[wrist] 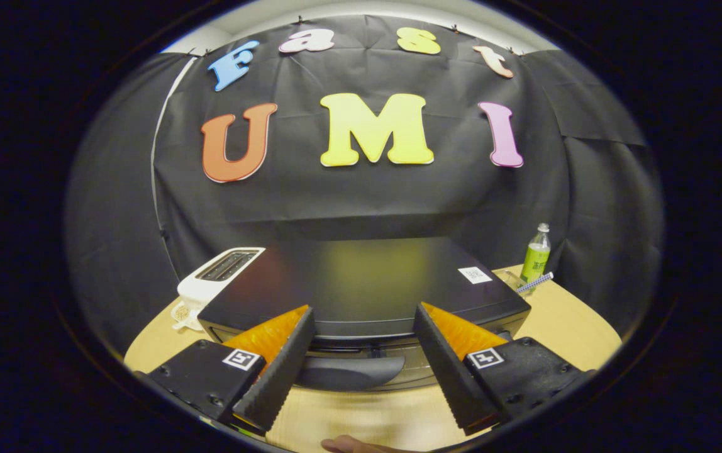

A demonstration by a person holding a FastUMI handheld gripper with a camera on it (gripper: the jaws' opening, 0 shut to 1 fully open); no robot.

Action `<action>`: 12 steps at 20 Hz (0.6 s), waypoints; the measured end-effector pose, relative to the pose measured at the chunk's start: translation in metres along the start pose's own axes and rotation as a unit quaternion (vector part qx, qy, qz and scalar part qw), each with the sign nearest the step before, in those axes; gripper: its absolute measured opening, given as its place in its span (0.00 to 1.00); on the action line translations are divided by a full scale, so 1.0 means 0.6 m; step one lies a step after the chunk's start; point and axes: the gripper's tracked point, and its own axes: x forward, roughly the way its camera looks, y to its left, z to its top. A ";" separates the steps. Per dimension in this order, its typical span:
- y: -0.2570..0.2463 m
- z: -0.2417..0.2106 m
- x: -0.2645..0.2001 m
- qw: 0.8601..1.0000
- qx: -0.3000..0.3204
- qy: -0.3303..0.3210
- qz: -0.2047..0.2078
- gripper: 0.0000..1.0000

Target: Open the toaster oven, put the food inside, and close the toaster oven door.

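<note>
Gripper view: gripper (364, 314) wide apart, toaster oven (361, 283) handle (348, 372) btwn fingers.

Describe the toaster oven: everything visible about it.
The toaster oven is a black box with a smooth, slightly glossy top that looks like metal and carries a small white sticker near its right rear corner. It stands upright on the wooden table, with a white toaster close by its left side. Its door looks shut, and the dark curved handle runs across the front. The tongs are open just above and before the handle, one finger to each side, touching nothing.
</note>
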 end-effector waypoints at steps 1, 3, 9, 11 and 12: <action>0.002 -0.002 -0.002 1.000 -0.002 -0.001 -0.002 1.00; 0.004 -0.003 -0.009 1.000 -0.004 -0.005 -0.003 1.00; 0.010 -0.044 -0.020 0.999 0.029 0.028 0.017 1.00; 0.007 -0.054 -0.032 0.997 0.052 0.037 0.033 1.00; 0.004 -0.060 -0.039 0.996 0.061 0.042 0.041 1.00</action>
